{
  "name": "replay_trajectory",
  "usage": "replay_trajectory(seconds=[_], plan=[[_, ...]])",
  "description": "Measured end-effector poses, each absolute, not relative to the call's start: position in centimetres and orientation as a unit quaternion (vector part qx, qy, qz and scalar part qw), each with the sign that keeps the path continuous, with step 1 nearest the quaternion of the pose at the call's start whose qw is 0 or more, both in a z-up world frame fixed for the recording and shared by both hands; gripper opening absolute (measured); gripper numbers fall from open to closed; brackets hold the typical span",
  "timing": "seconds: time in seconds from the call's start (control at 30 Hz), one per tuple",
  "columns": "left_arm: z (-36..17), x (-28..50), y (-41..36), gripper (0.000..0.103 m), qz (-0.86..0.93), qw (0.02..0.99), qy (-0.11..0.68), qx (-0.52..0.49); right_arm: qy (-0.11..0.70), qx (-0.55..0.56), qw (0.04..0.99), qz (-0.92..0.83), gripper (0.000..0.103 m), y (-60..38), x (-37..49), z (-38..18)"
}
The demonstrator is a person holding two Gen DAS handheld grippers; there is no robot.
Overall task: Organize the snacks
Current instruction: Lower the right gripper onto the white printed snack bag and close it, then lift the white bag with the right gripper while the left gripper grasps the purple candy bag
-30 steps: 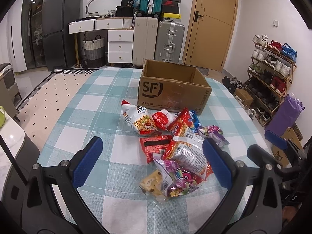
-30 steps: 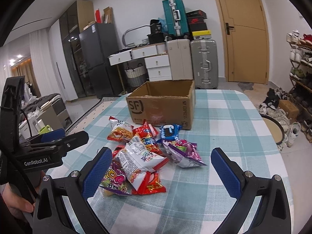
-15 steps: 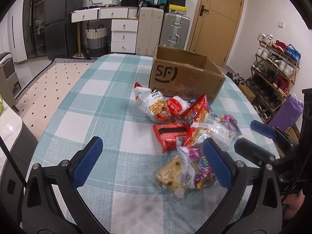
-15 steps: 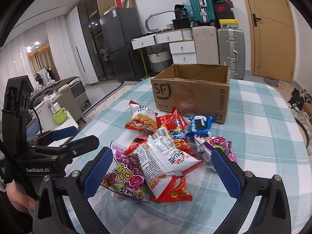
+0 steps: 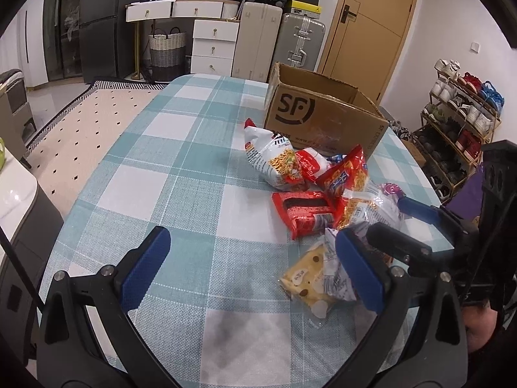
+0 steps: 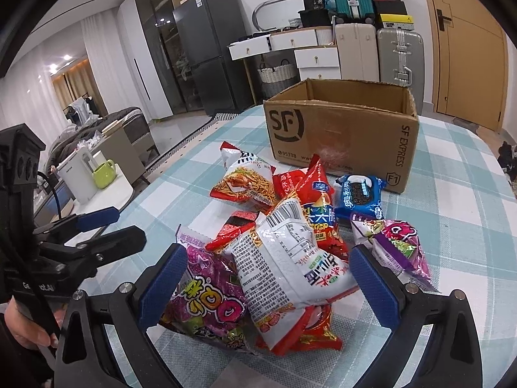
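Observation:
A pile of snack bags (image 5: 323, 194) lies on the checked tablecloth in front of an open cardboard box (image 5: 323, 119) marked SF. My right gripper (image 6: 268, 283) is open and straddles a white snack bag (image 6: 284, 265) at the near end of the pile, with a purple bag (image 6: 206, 297) by its left finger. The same box (image 6: 342, 135) stands behind the pile in the right wrist view. My left gripper (image 5: 252, 271) is open over bare cloth left of the pile, its right finger beside a yellow cheese-print packet (image 5: 307, 284). The right gripper (image 5: 420, 236) shows at the right of the left wrist view.
The table (image 5: 181, 174) has free cloth on its left half. A side counter with a kettle (image 6: 80, 174) and green mug (image 6: 103, 171) stands to the left. Suitcases (image 5: 281, 42), drawers and a door line the back wall; a shoe rack (image 5: 458, 123) is at the right.
Both grippers have moved forward and lower toward the pile. The right gripper now has the white bag between its open fingers. The left gripper has swung left, so the pile sits at its right.

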State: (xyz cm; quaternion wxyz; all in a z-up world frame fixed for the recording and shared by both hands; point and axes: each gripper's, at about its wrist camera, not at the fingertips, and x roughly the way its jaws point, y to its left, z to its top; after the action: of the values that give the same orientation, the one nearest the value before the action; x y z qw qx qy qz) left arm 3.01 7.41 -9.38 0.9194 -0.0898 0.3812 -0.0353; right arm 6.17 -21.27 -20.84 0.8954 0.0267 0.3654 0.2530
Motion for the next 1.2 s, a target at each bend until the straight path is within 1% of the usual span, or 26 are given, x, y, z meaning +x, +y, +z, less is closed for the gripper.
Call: replay_trajectory(seconds=[0.13,0.2,0.27,0.37,0.43,0.5,0.53,0.6,0.63,0.87,1.2], plan=[[-9.5,2.9,7.7,0.102,-0.036,0.918,0.384,-0.090,0.373,0.024,0.893,0.252,0.095,-21.0,6.6,-21.3],[-9.6,2.9,7.7,0.102,-0.036,0.918,0.385,-0.090,0.380,0.021,0.890,0.250,0.086,-20.9,6.5,-21.4],[-9.7,2.9,7.7,0.102,-0.036,0.918,0.385,-0.090,0.383,0.023,0.888,0.254,0.082,-20.9,6.6,-21.6],[-9.7,2.7,7.8,0.102,-0.036,0.917,0.386,-0.091,0.383,0.024,0.887,0.257,0.071,-20.9,6.3,-21.6],[-9.7,2.7,7.8,0.102,-0.036,0.917,0.387,-0.091,0.387,0.024,0.886,0.253,0.067,-21.0,6.3,-21.7],[-9.7,2.5,7.7,0.102,-0.034,0.916,0.390,-0.091,0.391,0.032,0.881,0.263,0.058,-21.0,6.2,-21.7],[-9.7,2.4,7.7,0.101,-0.035,0.916,0.390,-0.092,0.389,0.033,0.881,0.266,0.056,-21.0,6.1,-21.6],[-9.6,2.2,7.7,0.102,-0.035,0.916,0.390,-0.092,0.386,0.035,0.881,0.269,0.048,-21.0,5.8,-21.5],[-9.6,2.1,7.6,0.101,-0.035,0.916,0.390,-0.091,0.388,0.036,0.881,0.269,0.045,-21.1,5.8,-21.6],[-9.2,1.6,7.3,0.101,-0.037,0.915,0.391,-0.090,0.377,0.048,0.884,0.273,0.041,-21.7,5.0,-21.2],[-8.7,1.1,6.8,0.101,-0.040,0.912,0.399,-0.089,0.346,0.101,0.890,0.281,0.041,-24.6,3.0,-19.6]])
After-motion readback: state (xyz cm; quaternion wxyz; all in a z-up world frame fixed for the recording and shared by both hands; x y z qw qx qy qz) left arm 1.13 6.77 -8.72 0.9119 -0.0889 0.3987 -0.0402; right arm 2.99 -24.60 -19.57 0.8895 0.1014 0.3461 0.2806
